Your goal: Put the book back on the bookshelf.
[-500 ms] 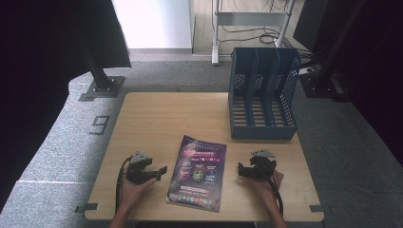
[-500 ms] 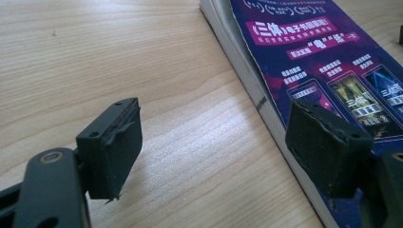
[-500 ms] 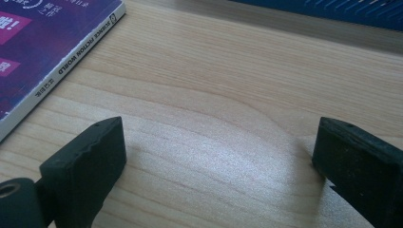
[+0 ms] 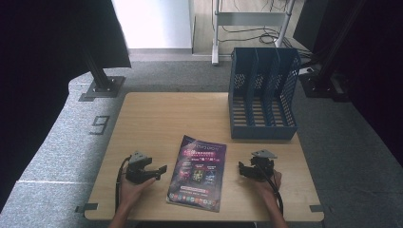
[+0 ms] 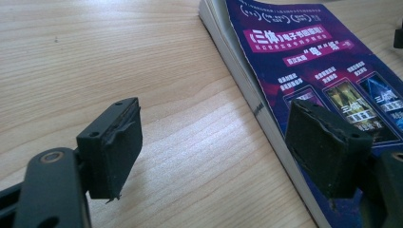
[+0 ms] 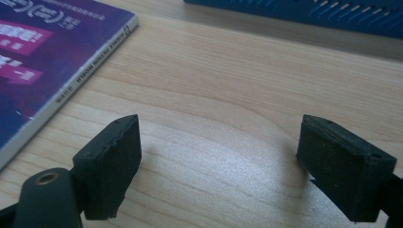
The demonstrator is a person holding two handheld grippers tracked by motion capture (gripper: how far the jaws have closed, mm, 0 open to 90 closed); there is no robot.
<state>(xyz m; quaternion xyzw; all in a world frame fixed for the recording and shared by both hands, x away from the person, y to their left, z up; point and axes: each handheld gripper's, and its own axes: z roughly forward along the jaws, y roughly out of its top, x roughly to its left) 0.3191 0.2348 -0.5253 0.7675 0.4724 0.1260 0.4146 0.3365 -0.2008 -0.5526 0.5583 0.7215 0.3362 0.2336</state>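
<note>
Magazine (image 4: 198, 173) lies flat on the table (image 4: 157, 118) between both claws: just beside the left gripper (image 4: 161, 170), near the right gripper (image 4: 241, 169). Both claws spread wide, pinching nothing. Its purple cover bears "三体". Long axis runs away from the person, toward the blue file rack (image 4: 263, 95).

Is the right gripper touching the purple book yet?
Apart. In the right gripper view, bare wood lies between the right gripper, jaws open, and the book; the high view shows the same gap.
</note>
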